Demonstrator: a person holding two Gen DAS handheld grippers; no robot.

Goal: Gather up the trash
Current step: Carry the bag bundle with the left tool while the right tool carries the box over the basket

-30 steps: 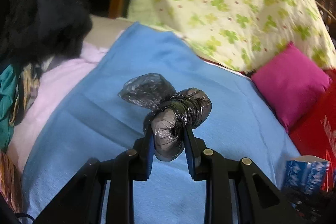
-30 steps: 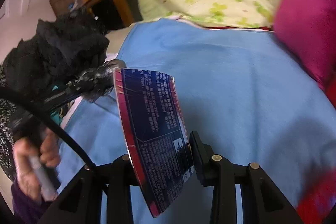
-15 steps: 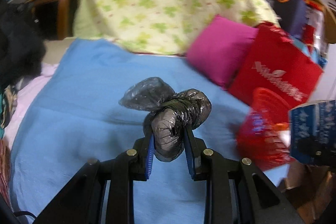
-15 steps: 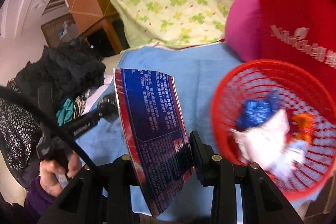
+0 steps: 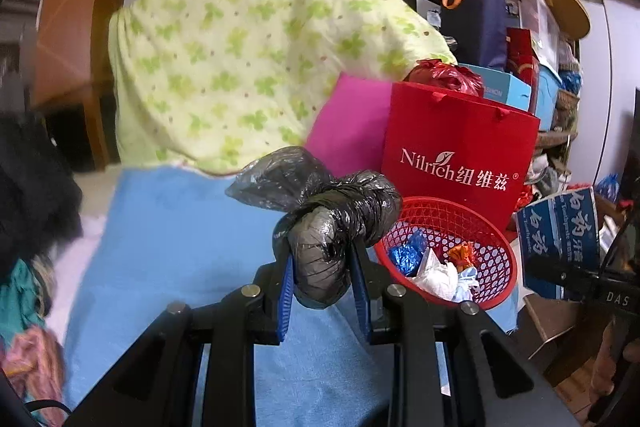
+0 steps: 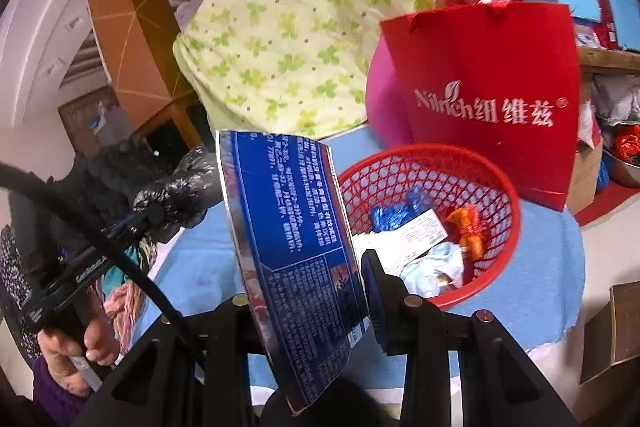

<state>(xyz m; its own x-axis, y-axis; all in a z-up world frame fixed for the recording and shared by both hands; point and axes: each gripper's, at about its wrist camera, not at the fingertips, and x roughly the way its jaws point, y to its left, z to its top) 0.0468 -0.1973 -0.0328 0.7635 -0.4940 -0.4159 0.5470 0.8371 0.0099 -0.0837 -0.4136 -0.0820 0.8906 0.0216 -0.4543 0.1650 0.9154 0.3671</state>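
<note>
My left gripper (image 5: 322, 259) is shut on a crumpled black plastic bag (image 5: 332, 211), held above the blue sheet (image 5: 180, 239). My right gripper (image 6: 312, 267) is shut on a flattened blue carton (image 6: 292, 235) with white print. A red mesh basket (image 5: 496, 239) (image 6: 500, 187) stands on the sheet's right end, holding wrappers and crumpled paper. In the left wrist view the basket lies just right of the bag; the right gripper's carton (image 5: 560, 239) shows at the far right. In the right wrist view the left gripper with its bag (image 6: 176, 191) is at the left, a hand (image 6: 76, 351) on its handle.
A red paper bag (image 5: 460, 155) stands behind the basket, with a pink cushion (image 5: 348, 131) and a green-patterned quilt (image 5: 248, 51) beyond. Dark clothes (image 5: 32, 195) pile at the left. Boxes and bags (image 5: 520, 39) crowd shelves at the right. A brown box (image 6: 616, 327) sits lower right.
Both grippers swung right and rose with their loads. The red basket and red paper bag came into view; the basket now lies close ahead of both. Grips unchanged.
</note>
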